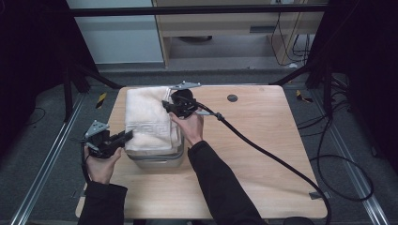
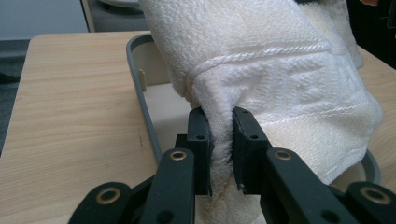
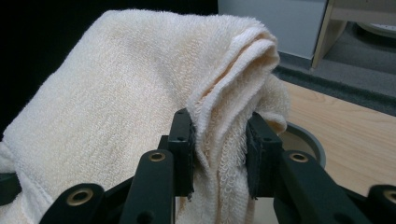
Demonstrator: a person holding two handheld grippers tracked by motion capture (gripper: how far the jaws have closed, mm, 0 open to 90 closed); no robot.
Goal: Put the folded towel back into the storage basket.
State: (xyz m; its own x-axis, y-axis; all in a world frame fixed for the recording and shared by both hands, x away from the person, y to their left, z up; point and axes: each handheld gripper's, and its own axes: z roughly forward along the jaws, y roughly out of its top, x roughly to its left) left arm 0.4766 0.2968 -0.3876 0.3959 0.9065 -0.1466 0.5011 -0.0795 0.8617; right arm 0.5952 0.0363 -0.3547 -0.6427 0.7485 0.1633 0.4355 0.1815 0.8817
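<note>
Towel [image 1: 146, 120]: lying folded over the grey bin [image 1: 155, 161] near the desk's [image 1: 263, 154] left edge.
Handling: soft, light, limp; sagging wherever unsupported.
Left tool [image 2: 222, 140]: pinching the near hem.
Right tool [image 3: 218, 154]: clamping the far bunched fold.
Hold: gripping doubled edges, far apart.

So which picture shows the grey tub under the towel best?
The left gripper view: the tub shows its grey rim, pale inside wall and floor beside the towel. The high view shows just its near end poking out under the towel. The right gripper view shows a short curve of rim.
</note>
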